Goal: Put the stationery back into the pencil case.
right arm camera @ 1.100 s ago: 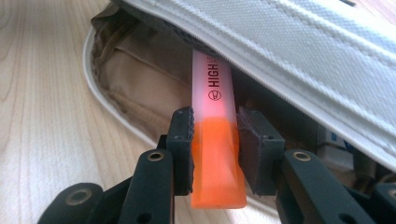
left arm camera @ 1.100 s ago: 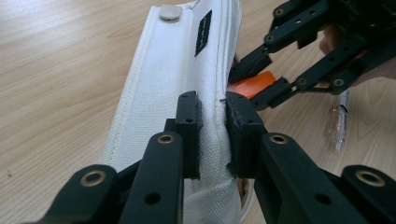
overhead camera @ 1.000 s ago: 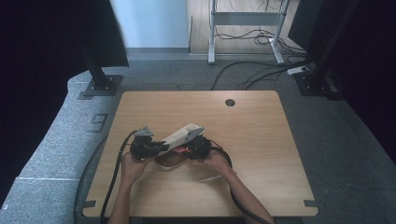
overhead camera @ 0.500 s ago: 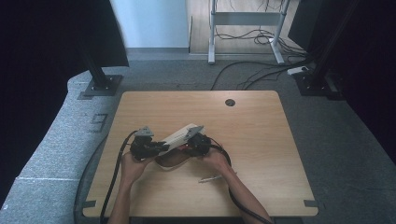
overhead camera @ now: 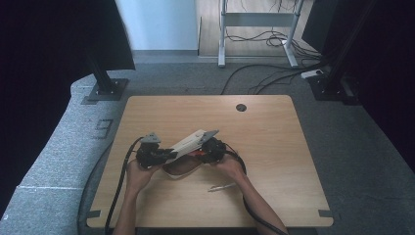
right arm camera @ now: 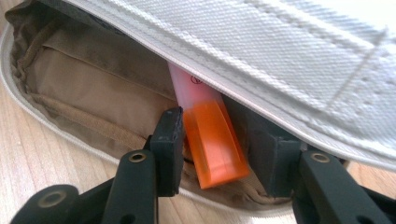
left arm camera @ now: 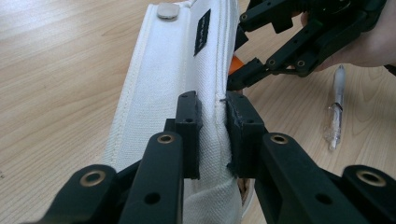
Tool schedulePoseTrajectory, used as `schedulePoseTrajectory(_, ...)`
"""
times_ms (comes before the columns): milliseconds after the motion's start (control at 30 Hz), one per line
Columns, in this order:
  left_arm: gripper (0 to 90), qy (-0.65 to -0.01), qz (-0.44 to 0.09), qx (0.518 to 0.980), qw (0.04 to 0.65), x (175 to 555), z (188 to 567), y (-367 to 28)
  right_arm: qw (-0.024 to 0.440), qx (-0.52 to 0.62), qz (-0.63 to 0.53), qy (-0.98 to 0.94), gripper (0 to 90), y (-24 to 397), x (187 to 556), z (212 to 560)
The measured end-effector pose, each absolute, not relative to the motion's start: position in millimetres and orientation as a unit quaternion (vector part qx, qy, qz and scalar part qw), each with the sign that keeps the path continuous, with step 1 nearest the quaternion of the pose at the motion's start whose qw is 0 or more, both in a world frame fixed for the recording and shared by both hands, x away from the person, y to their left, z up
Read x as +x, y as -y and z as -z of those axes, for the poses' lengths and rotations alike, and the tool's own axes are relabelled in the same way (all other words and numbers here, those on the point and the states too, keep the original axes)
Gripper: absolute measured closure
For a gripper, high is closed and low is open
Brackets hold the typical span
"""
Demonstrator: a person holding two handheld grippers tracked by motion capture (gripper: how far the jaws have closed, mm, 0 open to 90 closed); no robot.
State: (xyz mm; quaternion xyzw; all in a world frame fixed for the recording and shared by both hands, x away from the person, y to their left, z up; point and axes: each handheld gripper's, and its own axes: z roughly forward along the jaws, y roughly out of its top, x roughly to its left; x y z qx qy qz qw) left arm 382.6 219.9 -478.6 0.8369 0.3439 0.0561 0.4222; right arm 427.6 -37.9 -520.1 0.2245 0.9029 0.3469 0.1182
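Canvas pencil case in off-white, held up just above the near middle of a wooden table – that is what we have between our two hand-held tools. Our left gripper is clenched on the stitched edge of the case's lid; in the left gripper view both black pads press the cloth flat and the weave puckers around them. Our right gripper reaches under that lifted lid into the tan lining, where an orange marker with a pale pink barrel stands between its jaws. Those jaws have just been opening, and in the right gripper view a gap shows beside the marker on the far pad's side, so we judge it released rather than pinched. A clear pen lies on the table near the right hand, apart from the case. We expect the case to handle as light and floppy: the fabric folds where it is squeezed and sags where it is not, so a seam or piped edge gives the surest hold – a pinch on the loose middle would only bunch. The marker looks light, rigid and smooth plastic, likely slippery; we would take it across the barrel, square between the pads, not at its tapered end.
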Motion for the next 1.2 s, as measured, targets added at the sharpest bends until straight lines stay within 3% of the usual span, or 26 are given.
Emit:
schedulePoseTrajectory(400,76.5,-0.342,-0.051,0.836,0.425,383,479,-221,0.109,0.233,-0.358,-0.898,52.8,50,423,516)
schedulePoseTrajectory(733,76.5,-0.342,-0.050,0.837,0.425,383,479,-221,0.121,0.254,-0.340,-0.897,63.9,59,424,519)
schedulePoseTrajectory(967,76.3,-0.341,-0.049,0.836,0.426,382,479,-220,0.119,0.267,-0.344,-0.892,76.9,63,426,523)
schedulePoseTrajectory(1200,76.3,-0.341,-0.049,0.837,0.425,382,479,-219,0.118,0.266,-0.345,-0.892,80.5,52,430,526)
